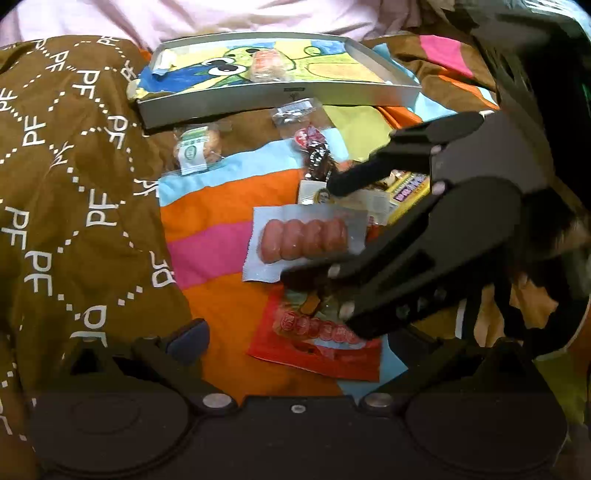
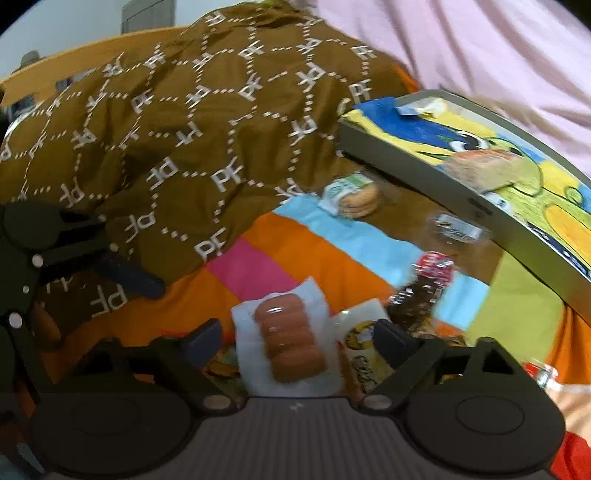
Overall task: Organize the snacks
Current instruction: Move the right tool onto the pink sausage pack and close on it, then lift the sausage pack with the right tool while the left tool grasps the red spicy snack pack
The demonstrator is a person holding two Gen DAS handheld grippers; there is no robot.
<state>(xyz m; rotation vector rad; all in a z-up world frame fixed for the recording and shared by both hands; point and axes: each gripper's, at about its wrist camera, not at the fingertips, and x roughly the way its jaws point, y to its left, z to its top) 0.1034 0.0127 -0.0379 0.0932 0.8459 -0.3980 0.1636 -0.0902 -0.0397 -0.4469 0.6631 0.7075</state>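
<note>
A clear pack of pink sausages [image 1: 303, 240] [image 2: 291, 339] lies on the striped blanket. My right gripper [image 1: 310, 232] [image 2: 297, 339] is open astride it, one finger on each side, pads not touching the pack. Lower down, my left gripper [image 1: 295, 339] stands open over a red sausage packet [image 1: 317, 343]; its right finger is hidden behind the right gripper. A grey tray [image 1: 258, 99] [image 2: 443, 192] with a cartoon print at the back holds a wrapped orange snack [image 1: 266, 64] and a small pack [image 1: 164, 61].
Loose snacks lie between the tray and the grippers: a cookie pack [image 1: 199, 147], a small clear pack [image 1: 295, 112], a dark wrapped sweet [image 1: 317, 155], a yellow pack [image 1: 406, 192]. A bunched brown quilt [image 1: 74, 184] rises on the left. Pink bedding [image 1: 221, 18] lies behind.
</note>
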